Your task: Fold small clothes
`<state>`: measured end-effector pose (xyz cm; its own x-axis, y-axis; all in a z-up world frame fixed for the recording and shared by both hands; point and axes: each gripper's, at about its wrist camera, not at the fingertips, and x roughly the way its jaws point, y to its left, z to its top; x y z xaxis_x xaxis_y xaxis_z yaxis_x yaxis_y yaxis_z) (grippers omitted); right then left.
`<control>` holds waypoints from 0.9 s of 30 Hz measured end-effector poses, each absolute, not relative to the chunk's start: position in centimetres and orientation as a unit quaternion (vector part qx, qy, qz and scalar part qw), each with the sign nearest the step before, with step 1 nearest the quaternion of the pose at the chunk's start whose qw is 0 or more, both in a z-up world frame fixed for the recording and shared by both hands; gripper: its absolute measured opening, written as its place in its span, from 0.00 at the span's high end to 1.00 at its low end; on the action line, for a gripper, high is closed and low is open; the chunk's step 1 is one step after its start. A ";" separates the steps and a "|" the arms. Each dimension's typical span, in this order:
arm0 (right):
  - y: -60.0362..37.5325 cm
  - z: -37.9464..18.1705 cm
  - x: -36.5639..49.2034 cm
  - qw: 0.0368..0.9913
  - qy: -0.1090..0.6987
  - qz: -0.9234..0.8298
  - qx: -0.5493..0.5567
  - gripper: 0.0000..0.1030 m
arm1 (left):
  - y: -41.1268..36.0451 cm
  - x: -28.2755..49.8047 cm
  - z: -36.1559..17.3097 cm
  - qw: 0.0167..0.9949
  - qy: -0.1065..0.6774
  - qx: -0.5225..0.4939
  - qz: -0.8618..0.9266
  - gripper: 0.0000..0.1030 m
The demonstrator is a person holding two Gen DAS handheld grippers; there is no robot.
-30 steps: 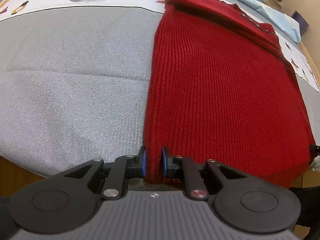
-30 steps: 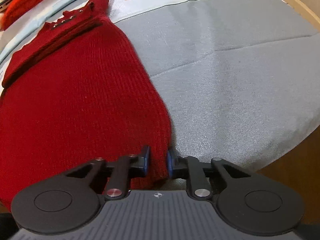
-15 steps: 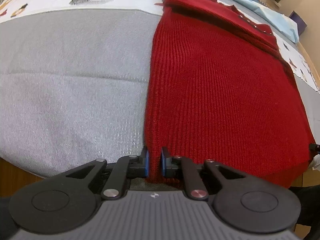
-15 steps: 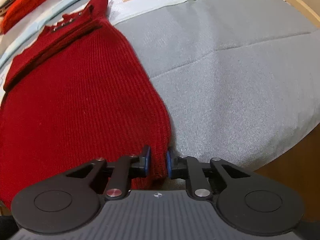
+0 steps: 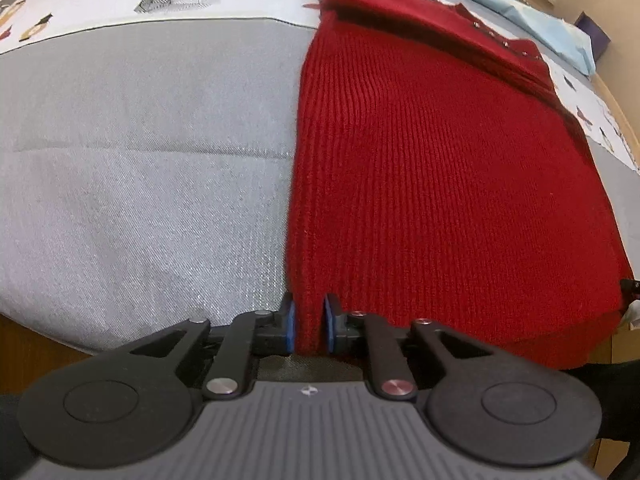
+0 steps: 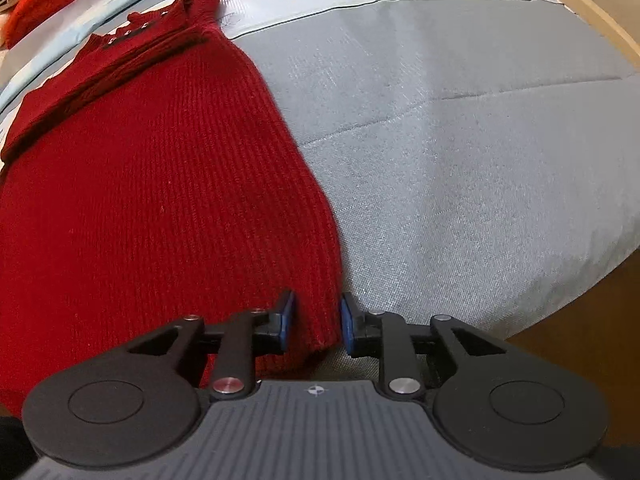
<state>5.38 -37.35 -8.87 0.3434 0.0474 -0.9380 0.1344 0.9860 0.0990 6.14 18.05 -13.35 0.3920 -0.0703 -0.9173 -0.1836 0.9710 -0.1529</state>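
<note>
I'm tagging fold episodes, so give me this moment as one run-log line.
phase: hem grasp | left gripper: shut on red sweater | right gripper: opening, hem corner between pads | surface: grey cloth

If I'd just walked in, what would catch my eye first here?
The bright red knitted sweater, spread flat on a grey cloth. The left gripper pinches one near corner of its hem. The right gripper has the other corner between its jaws, which are opening.
</note>
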 end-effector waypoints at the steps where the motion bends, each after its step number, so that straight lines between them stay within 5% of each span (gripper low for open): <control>1: -37.3 -8.7 5.4 0.817 0.570 -0.025 0.083 0.83 | 18.0 6.0 -13.2 0.829 0.546 -0.114 0.033 0.89; 6: -37.7 -6.6 4.6 0.842 0.528 -0.009 0.115 0.91 | 17.6 5.4 -10.9 0.848 0.518 -0.108 0.023 0.90; 27: -41.9 11.2 -3.7 0.898 0.340 0.118 0.255 0.93 | 19.1 -2.8 8.9 0.921 0.342 -0.178 -0.049 0.95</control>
